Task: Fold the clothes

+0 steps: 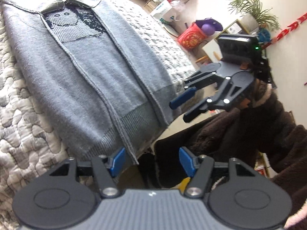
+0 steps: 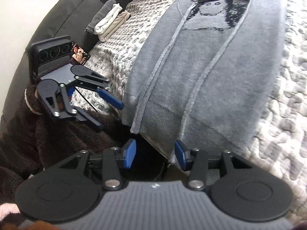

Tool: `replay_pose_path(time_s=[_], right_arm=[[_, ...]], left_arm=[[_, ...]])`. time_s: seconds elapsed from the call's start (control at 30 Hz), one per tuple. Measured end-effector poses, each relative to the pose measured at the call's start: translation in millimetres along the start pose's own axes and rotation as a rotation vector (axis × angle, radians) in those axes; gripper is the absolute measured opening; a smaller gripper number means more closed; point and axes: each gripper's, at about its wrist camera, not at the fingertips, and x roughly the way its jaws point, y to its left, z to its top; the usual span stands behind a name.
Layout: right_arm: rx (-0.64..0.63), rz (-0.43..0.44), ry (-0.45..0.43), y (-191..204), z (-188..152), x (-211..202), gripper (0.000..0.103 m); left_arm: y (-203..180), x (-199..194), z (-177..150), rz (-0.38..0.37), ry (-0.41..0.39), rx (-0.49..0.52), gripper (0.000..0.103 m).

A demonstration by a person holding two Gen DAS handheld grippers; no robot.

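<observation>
A grey-blue knit sweater (image 1: 92,72) (image 2: 201,72) with a dark face pattern lies flat on the bed, collar at the far end, both sides folded in over the middle. Its ribbed hem (image 1: 124,126) (image 2: 163,122) hangs at the near bed edge. My left gripper (image 1: 152,162) is open just in front of one hem corner, and shows again in the right wrist view as the left gripper (image 2: 109,115), open. My right gripper (image 2: 155,154) is open at the other hem corner; in the left wrist view the right gripper (image 1: 182,109) hovers open beside the hem. Neither holds cloth.
A pale quilted bedspread (image 1: 23,115) (image 2: 278,115) covers the bed. Folded clothes (image 2: 109,23) lie against a dark padded headboard (image 2: 63,19). A person's brown fleece sleeves (image 1: 239,134) fill the near side. A red bag (image 1: 191,36) and a potted plant (image 1: 251,9) stand on the floor.
</observation>
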Motion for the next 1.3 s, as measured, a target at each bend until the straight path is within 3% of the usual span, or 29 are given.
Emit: replay_pose_path(time_s=[0.57, 0.87, 1.07, 1.3], right_arm=[[0.164, 0.017, -0.036, -47, -25, -32, 0.049], [0.235, 0.044, -0.083, -72, -43, -49, 0.049], [0.312, 0.114, -0.110, -88, -53, -50, 0.049], [0.300, 0.191, -0.118, -87, -48, -37, 0.049]], left_arm=[[49, -23, -20, 0.023, 0.036, -0.092, 0.061], [72, -21, -27, -0.117, -0.016, -0.179, 0.059], [84, -16, -30, -0.220, -0.045, -0.226, 0.058], [78, -5, -26, -0.271, -0.035, -0.217, 0.053]])
